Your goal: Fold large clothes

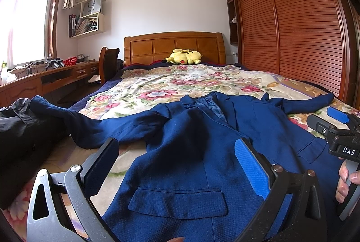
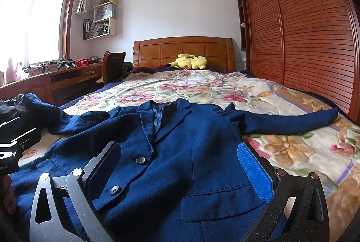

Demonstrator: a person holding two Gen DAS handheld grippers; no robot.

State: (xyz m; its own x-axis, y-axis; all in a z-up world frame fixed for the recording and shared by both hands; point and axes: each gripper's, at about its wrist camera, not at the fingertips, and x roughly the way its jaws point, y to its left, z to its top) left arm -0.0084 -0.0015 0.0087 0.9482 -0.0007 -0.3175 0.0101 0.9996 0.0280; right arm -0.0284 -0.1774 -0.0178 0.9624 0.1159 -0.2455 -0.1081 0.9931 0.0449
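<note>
Jacket [image 1: 191, 152] is lying spread face up on the floral blanket [image 1: 144, 89], collar pointing away from both grippers and hem nearest them. The left gripper [image 1: 177, 165] is hovering over the jacket's lower part with its fingers spread wide and nothing between them; a flap pocket [image 1: 177, 201] is sitting just ahead between the fingers. One sleeve [image 1: 74, 120] is stretching off to this gripper's left, its cuff touching a dark garment [image 1: 20, 129] at the bed's edge. The right gripper [image 2: 180, 165] is likewise hanging released over the hem, fingers wide apart, with two dark buttons [image 2: 140, 160] just ahead of its left finger and another flap pocket [image 2: 222, 206] by its right finger. The other sleeve [image 2: 288, 122] is reaching out to its right across the blanket. Far ahead of both tools, a yellow plush [image 2: 191, 62] is resting against the headboard [image 2: 182, 50]. A louvered wardrobe [image 2: 303, 28] is running along the right.
</note>
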